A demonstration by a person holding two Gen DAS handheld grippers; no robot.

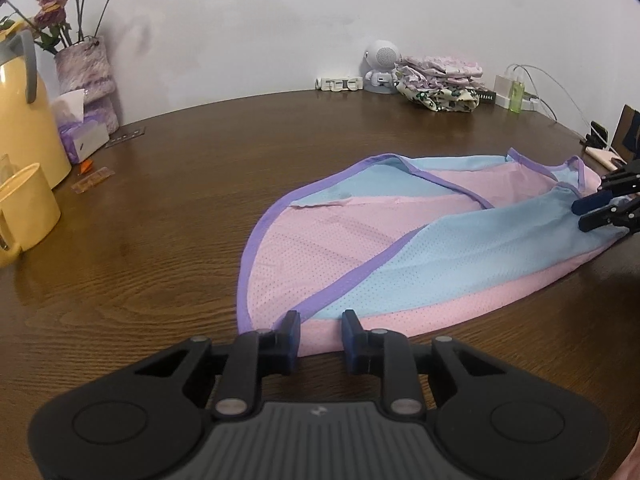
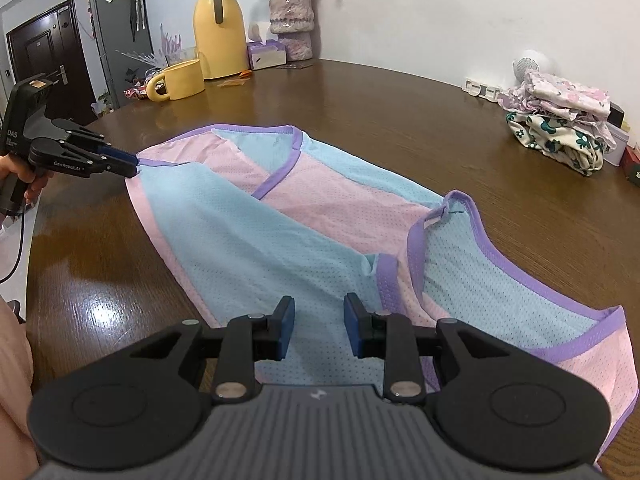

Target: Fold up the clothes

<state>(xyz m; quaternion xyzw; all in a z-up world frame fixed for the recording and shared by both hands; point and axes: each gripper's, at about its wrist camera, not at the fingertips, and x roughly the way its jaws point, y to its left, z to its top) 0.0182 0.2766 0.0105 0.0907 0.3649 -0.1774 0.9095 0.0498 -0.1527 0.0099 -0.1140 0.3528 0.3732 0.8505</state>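
Okay, left gripper: fingers stand a little apart with the near pink hem of the garment lying flat in the gap. No pad visibly presses on it, so it reads as not gripping. From the right wrist view its tips sit right at the far-left corner of the cloth, where I judge a corner pick would be made.

Right gripper: same story. Its fingers are narrowly parted and angled down over the blue panel, and the cloth runs flat under them with nothing pinched. It sits at the opposite end of the same long edge, probably so both ends can lift together and the fold stays even.

The garment is a mesh vest in pink and blue with purple binding. It lies spread across the middle of the tabletop, one blue flap already laid diagonally over the pink — partly folded, I'd say.

Further out, a stack of folded clothes sits by the wall, likely the finished pile. A yellow mug, yellow jug and flower vase are grouped at the far corner, well apart from the cloth — that leaves room to fold.
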